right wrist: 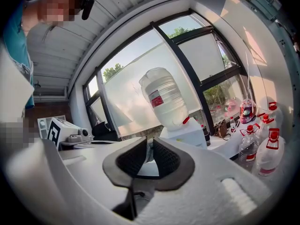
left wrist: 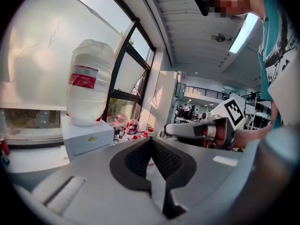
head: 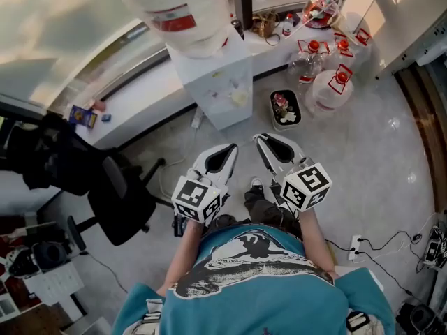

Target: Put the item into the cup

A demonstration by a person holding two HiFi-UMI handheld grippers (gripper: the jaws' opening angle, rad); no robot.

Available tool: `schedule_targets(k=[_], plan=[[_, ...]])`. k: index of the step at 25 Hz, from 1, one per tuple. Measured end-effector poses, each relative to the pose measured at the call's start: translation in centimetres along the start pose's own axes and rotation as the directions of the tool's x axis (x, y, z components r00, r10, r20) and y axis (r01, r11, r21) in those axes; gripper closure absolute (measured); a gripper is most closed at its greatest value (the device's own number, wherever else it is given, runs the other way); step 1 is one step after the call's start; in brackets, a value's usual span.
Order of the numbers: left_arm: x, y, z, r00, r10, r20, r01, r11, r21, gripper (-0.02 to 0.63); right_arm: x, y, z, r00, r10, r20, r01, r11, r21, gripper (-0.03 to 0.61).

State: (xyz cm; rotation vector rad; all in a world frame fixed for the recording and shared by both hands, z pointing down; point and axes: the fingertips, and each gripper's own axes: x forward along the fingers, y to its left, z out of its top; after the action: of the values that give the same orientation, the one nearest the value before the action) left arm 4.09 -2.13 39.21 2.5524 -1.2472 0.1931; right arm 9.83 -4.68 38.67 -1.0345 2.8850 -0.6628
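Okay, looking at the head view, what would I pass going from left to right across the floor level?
black office chair → left gripper → right gripper → white power strip

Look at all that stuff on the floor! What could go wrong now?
Stepping right, the person might trip on the power strip and its cables. Walking forward, a foot could knock over the red-capped bottles or the black tray on the floor. No cup shows in any view, so the task could stall.

1 wht jug (head: 183, 2), red label (head: 174, 21) (teal shirt (head: 279, 288)).
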Motion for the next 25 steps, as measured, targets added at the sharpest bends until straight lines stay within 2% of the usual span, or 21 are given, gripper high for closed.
schedule_targets(k=[7,14,21,25], plan=[[2.4,-0.3,0.3,0.999,0.048,-0.011,-0.048,0.999,-0.002,0.609,0.6,-2.9,0.1,0.999,0.041,-0.023,-0.04,0.999,0.013,0.538],[2.2,-0.7,-0.8,0.995,0.087,-0.051,-0.088,0.996,0.001,0.609,1.0,-3.3,-1.5,0.995,0.074,-0.061,-0.071,0.996,0.047,0.537],[2.0,-0.4,-1.9,0.99,0.107,-0.092,-0.106,0.994,0.015,0.609,2.4,-3.8,-3.0,0.99,0.092,-0.108,-0.085,0.994,0.069,0.537],[2.5,1.0,-2.1,0.99,0.102,-0.095,-0.102,0.995,-0.001,0.609,4.1,-4.3,-3.3,0.987,0.092,-0.135,-0.085,0.995,0.055,0.537]])
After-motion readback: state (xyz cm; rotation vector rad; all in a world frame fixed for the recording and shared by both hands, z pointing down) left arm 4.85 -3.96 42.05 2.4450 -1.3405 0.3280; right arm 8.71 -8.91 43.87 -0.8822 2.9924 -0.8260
